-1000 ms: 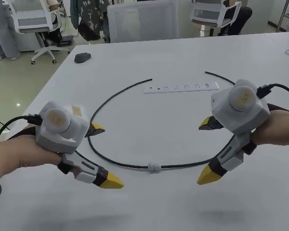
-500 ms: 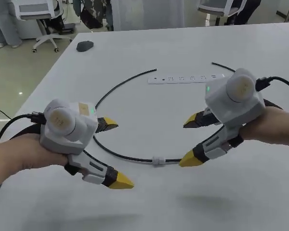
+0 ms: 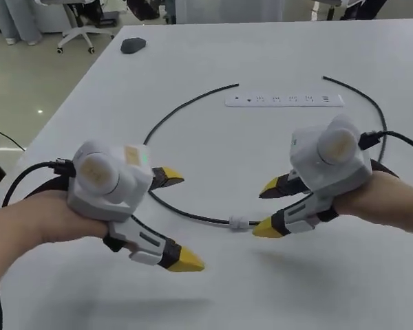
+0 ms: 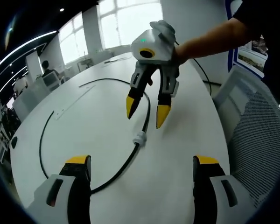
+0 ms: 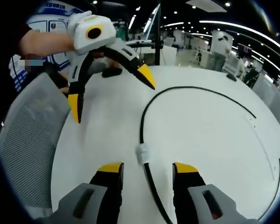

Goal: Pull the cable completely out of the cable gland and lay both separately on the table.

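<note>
Right claw [image 3: 263, 211] released, nothing between the jaws; its spread is narrower than a second ago. Its tips have been brought closer to the cable gland [image 3: 239, 222] and now sit just right of it, not touching. In the right gripper view the gland [image 5: 143, 154] is seen just ahead of the gap of the right claw [image 5: 148, 168]. Left claw [image 3: 187, 221] also released and wide, kept at centre-left, its upper tip over the cable [image 3: 186, 106].

Gland lies flat on the worktop [image 3: 296, 55] at frame centre, still threaded on the cable, long axis roughly left-right along the cable run. Cable forms a wide open loop, curling up toward both ends of the power strip [image 3: 283, 100].

Worktop's left edge runs diagonally down the left of the frame, mouse [image 3: 133, 45] near it at the top. Bare surface inside the loop and below the gland.
</note>
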